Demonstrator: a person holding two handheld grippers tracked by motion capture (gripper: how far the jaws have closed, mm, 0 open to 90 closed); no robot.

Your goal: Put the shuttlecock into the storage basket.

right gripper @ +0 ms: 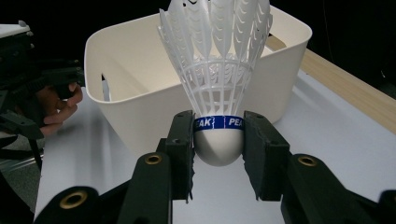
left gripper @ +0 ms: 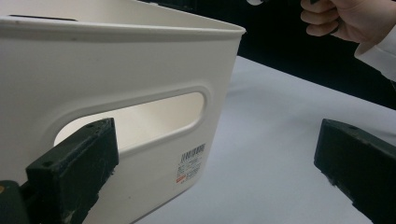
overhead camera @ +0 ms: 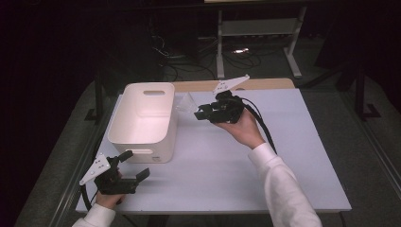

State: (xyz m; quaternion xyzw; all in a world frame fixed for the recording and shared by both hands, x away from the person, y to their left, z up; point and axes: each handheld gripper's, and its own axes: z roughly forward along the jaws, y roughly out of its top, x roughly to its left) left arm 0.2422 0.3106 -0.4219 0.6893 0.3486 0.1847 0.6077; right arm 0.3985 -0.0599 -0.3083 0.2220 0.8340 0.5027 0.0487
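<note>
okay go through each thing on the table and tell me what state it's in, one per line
Shuttlecock: gripped at its cork, skirt up, off the table.
White bin: upright, open-topped, nothing seen inside.
Right claw: shut on the shuttlecock.
Left claw: open, holding nothing, beside the bin's handle slot.

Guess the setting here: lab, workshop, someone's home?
Probably a lab or data-collection room. A bare white table stands in a dark space, with loose cables on the floor behind it and a metal frame beyond. A person works a hand-held gripper with a camera on it.
</note>
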